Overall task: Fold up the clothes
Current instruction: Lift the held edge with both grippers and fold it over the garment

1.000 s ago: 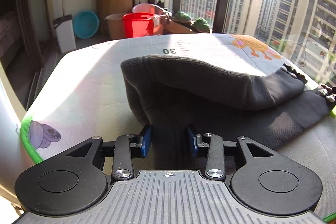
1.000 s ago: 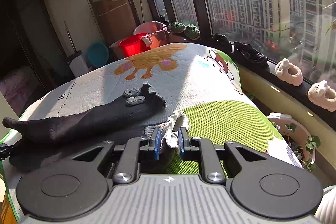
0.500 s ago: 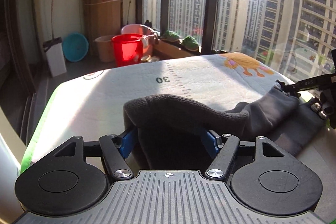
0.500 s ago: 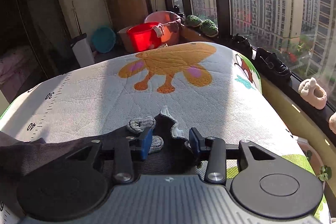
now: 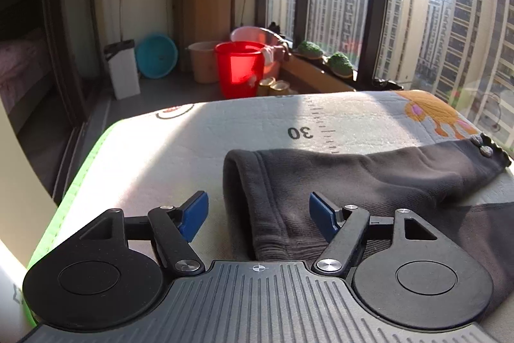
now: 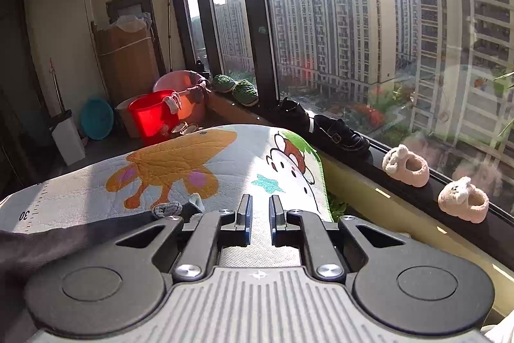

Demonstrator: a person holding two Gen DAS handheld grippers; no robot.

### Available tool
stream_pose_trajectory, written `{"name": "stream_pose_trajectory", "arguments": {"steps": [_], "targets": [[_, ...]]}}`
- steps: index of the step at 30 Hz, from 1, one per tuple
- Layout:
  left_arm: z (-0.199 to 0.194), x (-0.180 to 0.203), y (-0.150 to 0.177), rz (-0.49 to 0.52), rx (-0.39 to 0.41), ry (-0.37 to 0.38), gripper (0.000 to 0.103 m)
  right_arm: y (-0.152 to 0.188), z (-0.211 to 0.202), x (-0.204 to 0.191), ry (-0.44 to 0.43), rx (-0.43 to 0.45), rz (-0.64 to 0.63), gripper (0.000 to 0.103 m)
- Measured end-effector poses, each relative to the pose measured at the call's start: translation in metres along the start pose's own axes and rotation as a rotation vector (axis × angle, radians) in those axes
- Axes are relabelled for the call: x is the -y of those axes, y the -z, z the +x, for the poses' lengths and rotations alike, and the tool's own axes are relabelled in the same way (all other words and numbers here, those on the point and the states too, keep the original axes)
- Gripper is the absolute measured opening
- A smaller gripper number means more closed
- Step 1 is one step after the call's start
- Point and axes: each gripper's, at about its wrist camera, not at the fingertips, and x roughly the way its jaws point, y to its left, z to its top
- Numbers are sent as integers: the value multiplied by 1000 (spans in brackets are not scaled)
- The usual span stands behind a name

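Observation:
A dark grey knit garment [image 5: 359, 179] lies folded on the printed mat [image 5: 199, 150], its waistband end toward me and its decorated cuff [image 5: 485, 147] at the far right. My left gripper [image 5: 258, 214] is open, its blue pads either side of the waistband edge, holding nothing. In the right wrist view the garment [image 6: 64, 243] lies at the lower left with its cuff [image 6: 180, 209] just left of my right gripper [image 6: 258, 219]. The right gripper's jaws stand a narrow gap apart with nothing between them, over bare mat [image 6: 257, 163].
The mat's right edge drops to a window ledge with black shoes [image 6: 340, 134] and plush slippers [image 6: 408, 166]. Beyond the mat's far end stand a red bucket [image 5: 237, 69], a cardboard box [image 5: 202, 5], a blue basin [image 5: 155, 55] and a white bin [image 5: 123, 69].
Both grippers let go of the garment. The left opened wide and drew back; the garment settled flat. The right opened, moved right off the cuff and narrowed its jaws.

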Motion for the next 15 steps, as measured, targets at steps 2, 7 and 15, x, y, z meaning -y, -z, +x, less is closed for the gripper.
{"name": "stream_pose_trajectory", "arguments": {"steps": [2,7,15], "targets": [[-5,0,6,6,-27,24,80,7,-7,9,-10,-24,19,40],[-5,0,14,-12,-78,34,82,27,-17,20,-38,-99,25,45],[4,13,7,-25,-87,68,81,30,-12,-16,19,-57,-206,4]]}}
